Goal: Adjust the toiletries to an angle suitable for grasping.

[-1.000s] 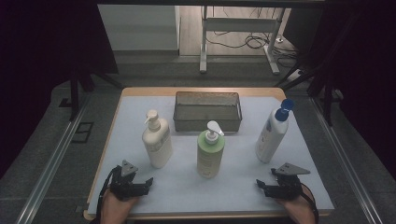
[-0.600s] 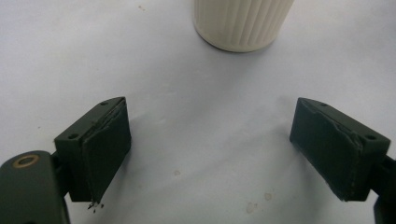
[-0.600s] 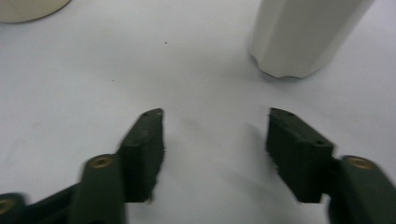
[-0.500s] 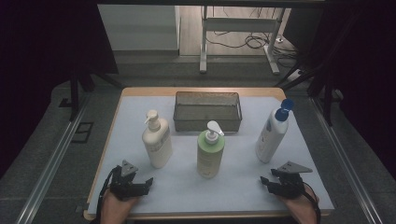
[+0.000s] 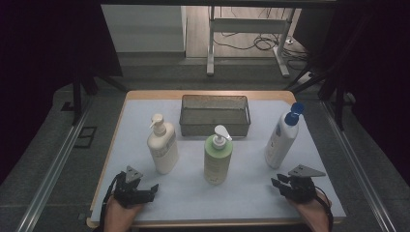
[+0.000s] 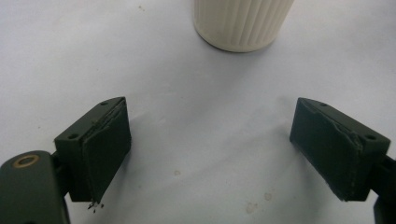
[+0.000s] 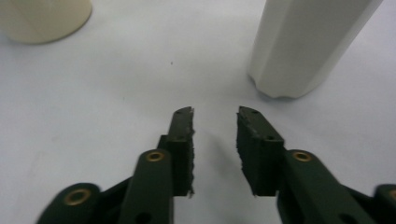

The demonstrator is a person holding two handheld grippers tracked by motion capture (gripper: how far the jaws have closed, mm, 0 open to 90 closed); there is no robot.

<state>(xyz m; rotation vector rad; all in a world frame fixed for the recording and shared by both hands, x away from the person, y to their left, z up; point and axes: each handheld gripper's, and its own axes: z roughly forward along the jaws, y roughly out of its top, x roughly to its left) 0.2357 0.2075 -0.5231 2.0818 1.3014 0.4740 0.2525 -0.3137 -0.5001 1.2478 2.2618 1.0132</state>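
The white bottle with the blue cap (image 5: 283, 139) stood leaning just ahead of the right gripper (image 5: 283, 182), its pale base (image 7: 299, 51) a little forward and to the right of the jaw tips in the right gripper view. That gripper's jaws had just been closing with nothing between them and stood narrowly apart, gripping nothing. To take this bottle well, the jaws would probably need to reopen wider than its body before sliding in around the lower half, squarely, since a tilted bottle could tip at a glancing touch. Farther left of the right gripper stood the green pump bottle (image 5: 218, 157). Ahead of the left gripper (image 5: 145, 192), whose jaws were spread wide and empty, rose the cream pump bottle (image 5: 162, 147), its ribbed base (image 6: 243, 23) well clear of the pads. Beyond the bottles lay the wire mesh basket (image 5: 215, 126) on the pale table mat (image 5: 251, 198).
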